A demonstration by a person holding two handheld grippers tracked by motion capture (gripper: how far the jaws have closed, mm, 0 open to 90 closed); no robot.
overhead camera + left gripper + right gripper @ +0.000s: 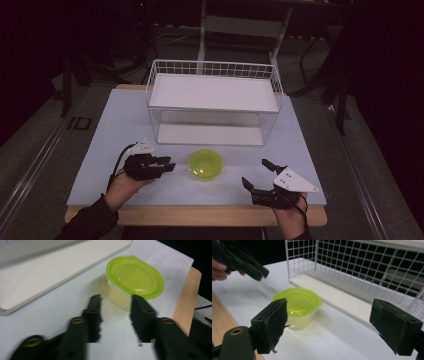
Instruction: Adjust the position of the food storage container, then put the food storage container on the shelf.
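High view: the room around the table (125, 125) is dark, and the back legs of the white wire shelf rack (215, 100) are hard to make out against it. The rack stands toward the table's far edge, its long side parallel to that edge. A lime-green plastic container (205, 164) with a clear lower body sits upright, mouth up, just in front of the rack, about midway between the left and right edges and nearer the front edge. Its rim looks nearly round from above and somewhat oval in the left gripper view (135, 277), so its long axis cannot be told; blur there smears its side wall.

The left tongs (169, 164), held in the person's left hand (120, 187), point right toward the container, just beside it without touching, jaws a little apart with table showing between them. The right tongs (256, 172) rest near the front right corner, jaws spread wide and pointing toward the container and rack. The person's sleeve (90, 222) is cut off at the front edge.
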